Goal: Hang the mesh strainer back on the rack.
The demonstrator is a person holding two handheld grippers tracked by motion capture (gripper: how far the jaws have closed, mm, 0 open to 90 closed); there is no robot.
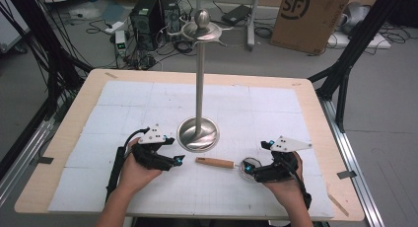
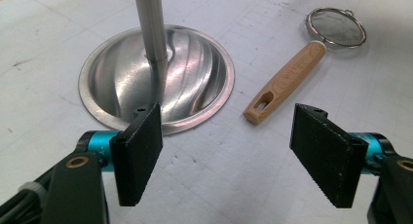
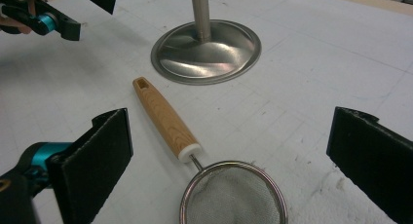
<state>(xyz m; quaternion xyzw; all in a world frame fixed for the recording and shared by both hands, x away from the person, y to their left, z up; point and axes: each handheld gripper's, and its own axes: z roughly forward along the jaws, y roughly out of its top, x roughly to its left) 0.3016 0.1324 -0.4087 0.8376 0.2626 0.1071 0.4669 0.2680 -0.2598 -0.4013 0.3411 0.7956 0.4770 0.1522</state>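
A small mesh strainer with a wooden handle lies flat on the white mat. Its round sieve points toward my right gripper. My left gripper is open, a short way off the handle's slotted end, with nothing between its pads. My right gripper is open wide over the sieve, its pads clear of the rim. The left gripper also appears at the top left of the right gripper view.
A steel stand with a domed round base and a tall pole rises just behind the strainer. The white mat covers a wooden table. Cables, computers and a cardboard box are on the floor beyond.
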